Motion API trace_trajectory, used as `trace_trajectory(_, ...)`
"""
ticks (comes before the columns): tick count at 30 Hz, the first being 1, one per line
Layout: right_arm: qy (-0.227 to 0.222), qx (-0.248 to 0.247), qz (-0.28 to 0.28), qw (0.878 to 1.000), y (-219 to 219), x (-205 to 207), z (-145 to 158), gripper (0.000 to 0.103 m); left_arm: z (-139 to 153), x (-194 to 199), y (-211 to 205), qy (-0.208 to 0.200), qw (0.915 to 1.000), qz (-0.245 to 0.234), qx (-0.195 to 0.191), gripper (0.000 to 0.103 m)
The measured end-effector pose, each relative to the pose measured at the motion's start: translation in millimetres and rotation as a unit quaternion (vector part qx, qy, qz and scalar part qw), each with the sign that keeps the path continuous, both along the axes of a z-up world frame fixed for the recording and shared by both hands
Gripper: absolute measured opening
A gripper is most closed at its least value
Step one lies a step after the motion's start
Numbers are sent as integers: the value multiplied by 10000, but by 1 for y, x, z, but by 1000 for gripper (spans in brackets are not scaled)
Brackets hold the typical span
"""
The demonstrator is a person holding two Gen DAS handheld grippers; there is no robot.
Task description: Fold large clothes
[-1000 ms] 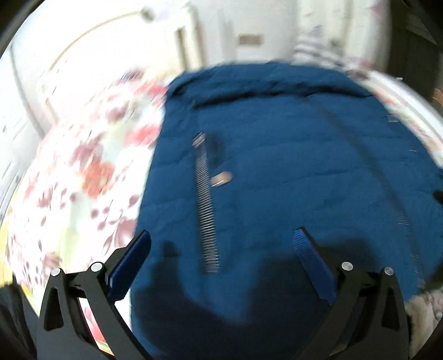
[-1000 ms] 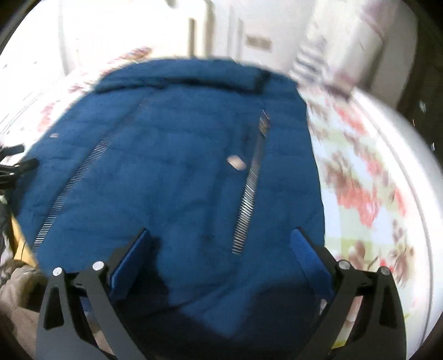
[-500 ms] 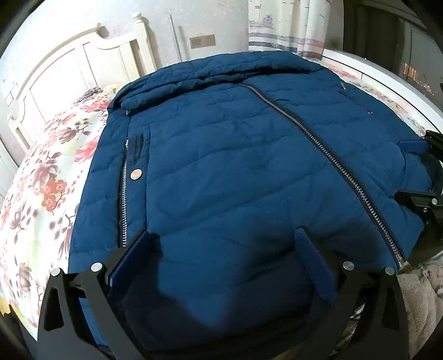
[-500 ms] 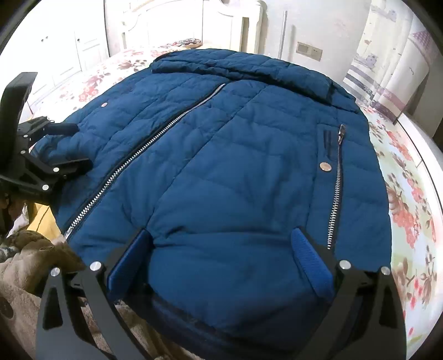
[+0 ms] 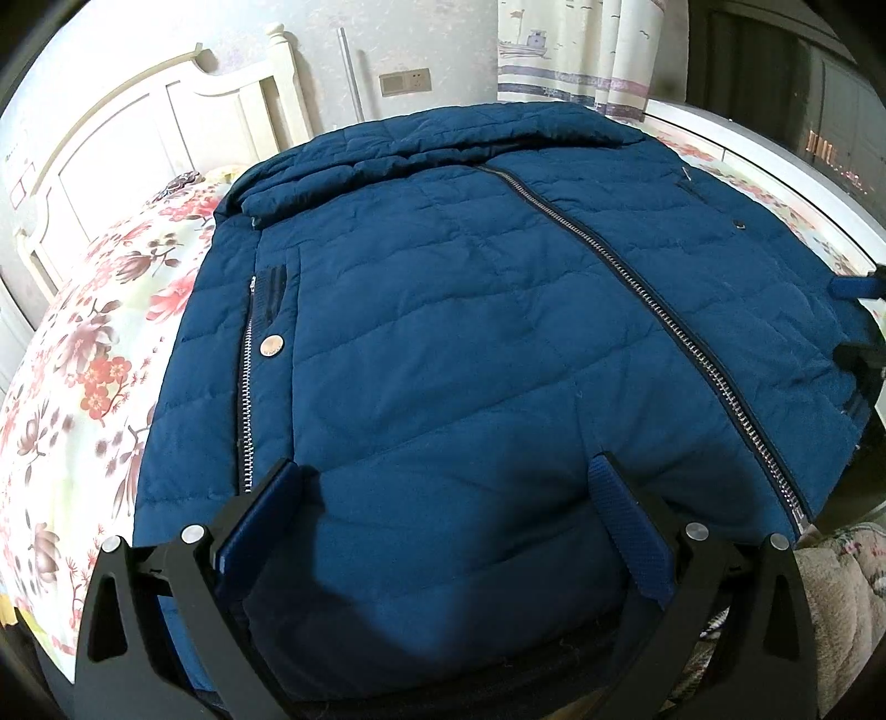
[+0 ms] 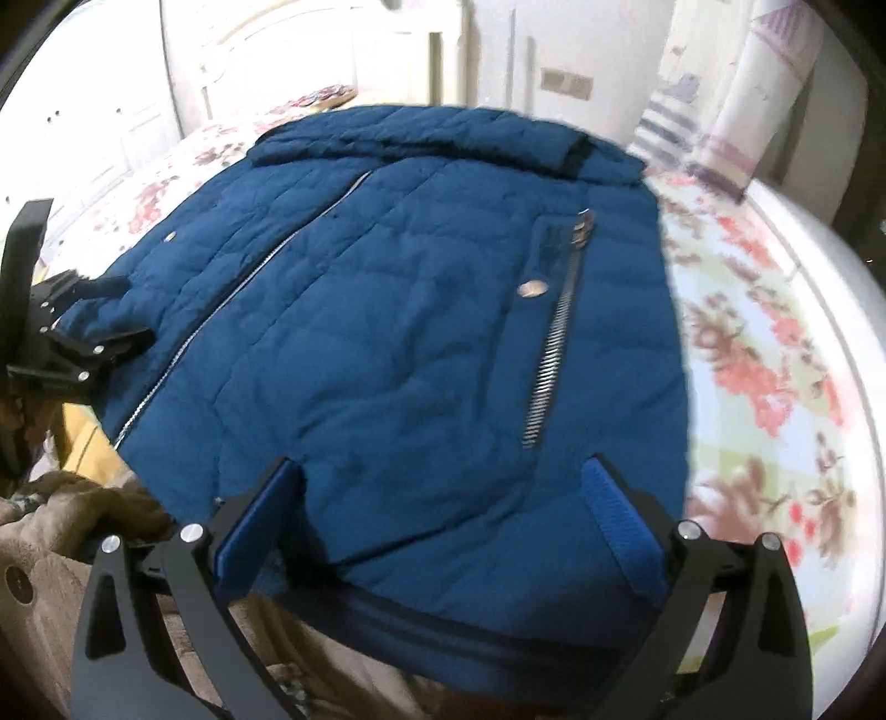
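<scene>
Flowers in red and pink cover the sheet (image 5: pixel 94 354) on the bed, and a white headboard (image 5: pixel 138 144) stands at the far end against the wall. Striped curtains (image 5: pixel 570 50) hang behind it, next to a light switch plate (image 5: pixel 405 82).

On the bed lies a big blue puffy jacket (image 5: pixel 470 343). It is spread out flat with its front up. Its collar (image 5: pixel 421 144) points to the headboard and its bottom edge is close to the cameras. A long silver zipper (image 5: pixel 653 310) runs down the middle and it is zipped shut. A shorter pocket zipper (image 5: pixel 246 387) sits near one side, with a small round snap button (image 5: pixel 271 345) just beside it. In the right wrist view the same kind of pocket zipper (image 6: pixel 554 343) and snap (image 6: pixel 532 288) show up on the other side, a bit blurry.

The left tool (image 5: pixel 443 515) hangs over the bottom part of the jacket. Its two blue fingers (image 5: pixel 260 515) are spread wide and hold nothing. The right tool (image 6: pixel 443 515) is over the bottom edge too, with its fingers (image 6: pixel 623 526) spread wide and nothing between them.

A brown fuzzy blanket (image 6: pixel 66 531) sits below the jacket at the near edge of the bed. From the right wrist view the left tool shows at the far left, touching the jacket's edge.
</scene>
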State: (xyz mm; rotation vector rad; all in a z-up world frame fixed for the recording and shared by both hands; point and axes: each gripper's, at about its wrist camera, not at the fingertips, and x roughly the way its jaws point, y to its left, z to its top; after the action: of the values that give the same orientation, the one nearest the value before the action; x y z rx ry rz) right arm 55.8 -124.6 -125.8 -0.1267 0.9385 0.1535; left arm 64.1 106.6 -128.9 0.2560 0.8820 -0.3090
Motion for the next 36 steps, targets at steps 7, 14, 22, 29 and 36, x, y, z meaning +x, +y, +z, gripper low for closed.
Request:
trace_trajectory(7,69,209,-179,9996,-26,-13,-7,100,10,-7,20,276,9995,-22,-133,99)
trace_trajectory(14,-37,1083,-1134,9876,-104,-49,-4,100,25,-27,134,75,9822,1126,-1503,99)
trace_trajectory(22,-251,1887,-860,9779,-108,-74,-6,79,2,-18,144,393,9691,1001,-2219,98)
trace_trajectory(29,-55,2106,-649,9754,-81,-61,-5,67,2,-15,124,551,9660,647,-2441,82)
trace_trajectory(36,190,2274,-699,9711,-97,-59,-7,61,-1,-11,148,753,9477,715,-3017,79)
